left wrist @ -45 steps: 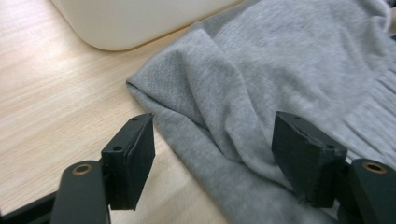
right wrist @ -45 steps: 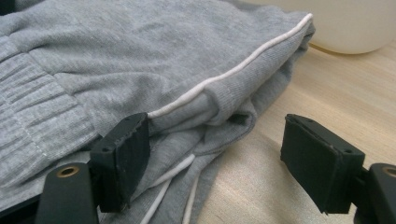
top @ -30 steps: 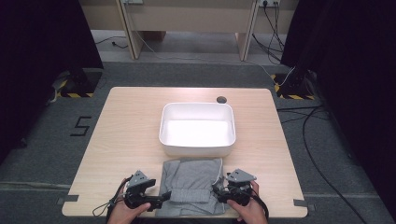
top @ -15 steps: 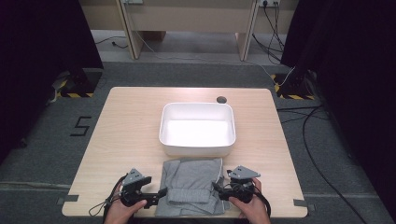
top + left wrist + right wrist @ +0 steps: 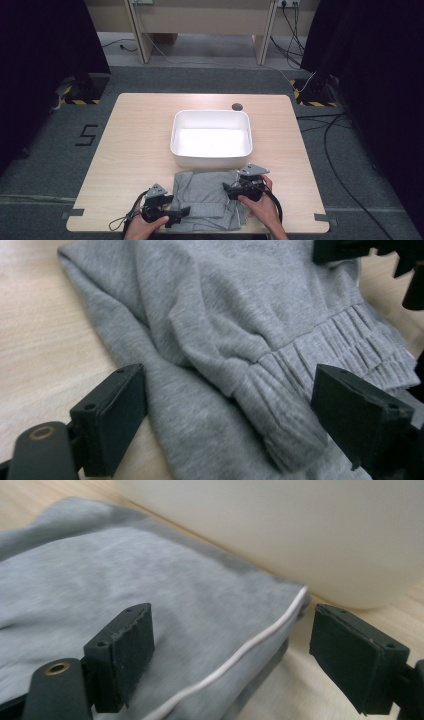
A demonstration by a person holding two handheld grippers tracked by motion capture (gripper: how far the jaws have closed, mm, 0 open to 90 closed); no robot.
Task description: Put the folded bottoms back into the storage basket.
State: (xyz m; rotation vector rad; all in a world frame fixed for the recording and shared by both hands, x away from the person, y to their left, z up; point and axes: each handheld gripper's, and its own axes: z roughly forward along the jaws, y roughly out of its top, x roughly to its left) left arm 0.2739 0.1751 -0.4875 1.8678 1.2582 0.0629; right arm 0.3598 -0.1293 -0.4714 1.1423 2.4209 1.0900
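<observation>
A folded grey sweatshirt [image 5: 207, 197] lies at the table's front edge, just in front of a white tub [image 5: 211, 137]. My left gripper [image 5: 182, 213] is open at the garment's front left. In the left gripper view its jaws straddle a ribbed cuff [image 5: 280, 425] and the grey cloth [image 5: 215, 315]. My right gripper [image 5: 226, 189] is open at the garment's right side. The right gripper view has the grey sweatshirt [image 5: 125, 580] with its white drawstring [image 5: 240, 655] between the jaws, and the tub's wall [image 5: 300, 535] close behind.
The wooden table [image 5: 135, 145] has a round cable hole [image 5: 237, 106] behind the tub. Grey carpet and cables surround it, with desk legs at the back. The other gripper's black jaw shows at the top right of the left gripper view.
My left gripper has slid toward the front edge and turned its jaws onto the garment's front left. My right gripper has shifted a little farther back along the right side.
</observation>
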